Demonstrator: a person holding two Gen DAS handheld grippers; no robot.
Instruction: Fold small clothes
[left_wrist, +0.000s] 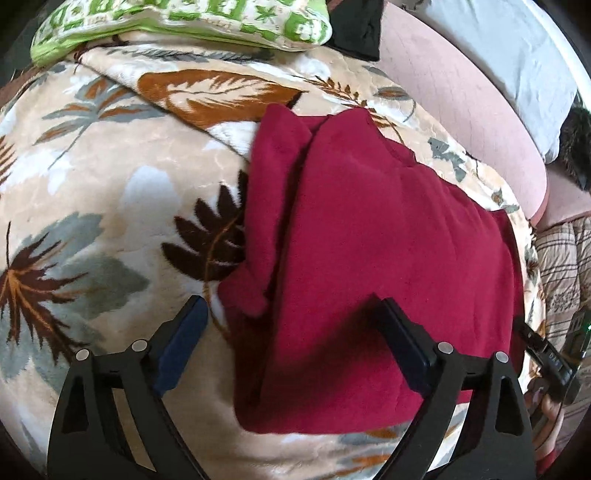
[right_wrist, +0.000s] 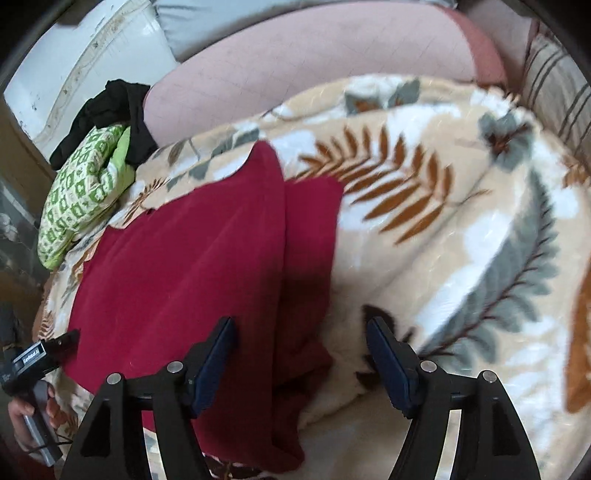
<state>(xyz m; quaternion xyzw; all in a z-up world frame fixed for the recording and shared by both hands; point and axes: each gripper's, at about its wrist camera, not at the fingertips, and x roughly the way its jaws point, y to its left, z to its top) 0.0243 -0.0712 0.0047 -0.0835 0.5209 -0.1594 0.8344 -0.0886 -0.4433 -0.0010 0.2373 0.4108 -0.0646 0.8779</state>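
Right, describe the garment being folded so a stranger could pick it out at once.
Start from the big cream blanket printed with brown and grey leaves that covers the bed. The dark red fleece garment lies spread in its middle, one side flap folded inward. It is the only plain, solid-coloured thing there, unlike the green-and-white patterned cloth and the black clothing at the far edge.

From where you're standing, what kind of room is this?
Most likely a bedroom: a plush leaf-print blanket covers a soft surface, a grey pillow lies behind it, and a red garment is spread out for folding.
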